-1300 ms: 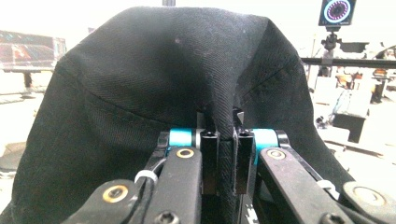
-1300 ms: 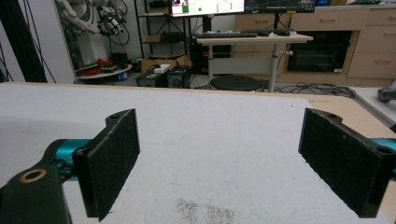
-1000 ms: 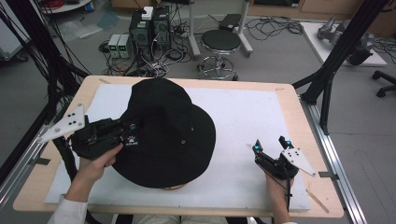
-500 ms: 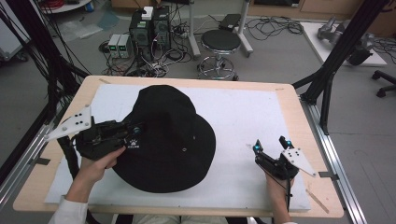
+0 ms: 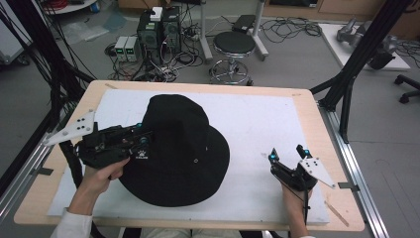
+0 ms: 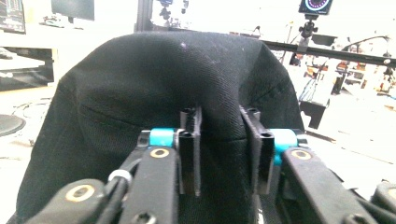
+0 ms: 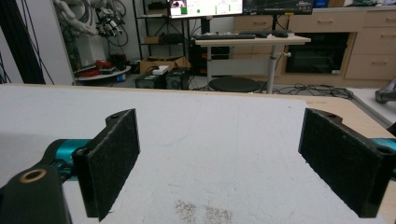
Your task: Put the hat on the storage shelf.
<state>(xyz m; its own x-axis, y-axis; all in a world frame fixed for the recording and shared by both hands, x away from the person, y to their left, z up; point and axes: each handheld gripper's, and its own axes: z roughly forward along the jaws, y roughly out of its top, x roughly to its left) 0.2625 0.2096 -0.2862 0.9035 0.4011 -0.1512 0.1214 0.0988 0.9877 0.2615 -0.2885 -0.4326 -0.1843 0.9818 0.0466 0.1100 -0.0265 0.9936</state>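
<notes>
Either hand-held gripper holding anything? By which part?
Left hand-held gripper has just been opening; the black hat fabric sits between its jaws, grip uncertain. Right hand-held gripper holds nothing.

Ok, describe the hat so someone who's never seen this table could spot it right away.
On the pale wooden table lies a white mat. Left of the mat's middle sits the black fabric bucket hat, its rounded crown up and its wide brim spread flat. It is the only dark, soft thing on the mat.

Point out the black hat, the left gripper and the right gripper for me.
black hat [image 5: 185, 126]: high view, on the crown's top.
left gripper [image 6: 220, 144]: left gripper view, midway between its fingertips, hat fabric between them.
right gripper [image 5: 287, 154]: high view, midway between its open fingertips.
</notes>
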